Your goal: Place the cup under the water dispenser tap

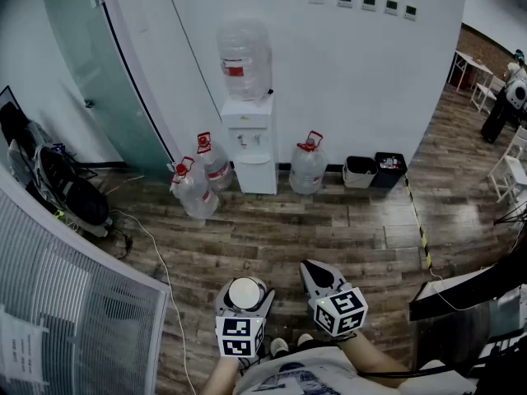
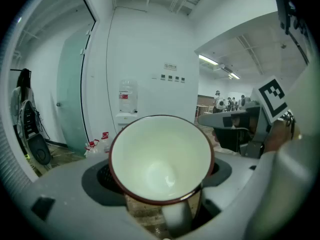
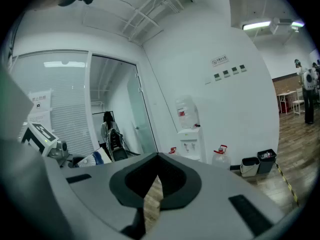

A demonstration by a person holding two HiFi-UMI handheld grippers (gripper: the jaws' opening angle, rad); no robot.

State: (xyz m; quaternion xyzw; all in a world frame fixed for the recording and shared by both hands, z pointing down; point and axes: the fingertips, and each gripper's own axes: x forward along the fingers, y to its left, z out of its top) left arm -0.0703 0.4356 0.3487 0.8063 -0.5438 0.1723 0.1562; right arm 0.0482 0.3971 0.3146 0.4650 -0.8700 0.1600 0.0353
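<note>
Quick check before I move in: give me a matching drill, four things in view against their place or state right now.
Things:
1. cup
2. right gripper
3. water dispenser
4. dark bin

Place or state:
A. carries a big clear bottle on top
B. jaws together, nothing between them
C. sits low, right of the dispenser
D. clamped between jaws, empty inside

Pairs: 1-D, 2-B, 3-A, 4-C.

Looks bright and even, lit by ceiling strips (image 3: 257, 25); shows soft sheen on the wooden floor (image 1: 329, 237); bends strongly at fisheye edges, darkens in corners
</note>
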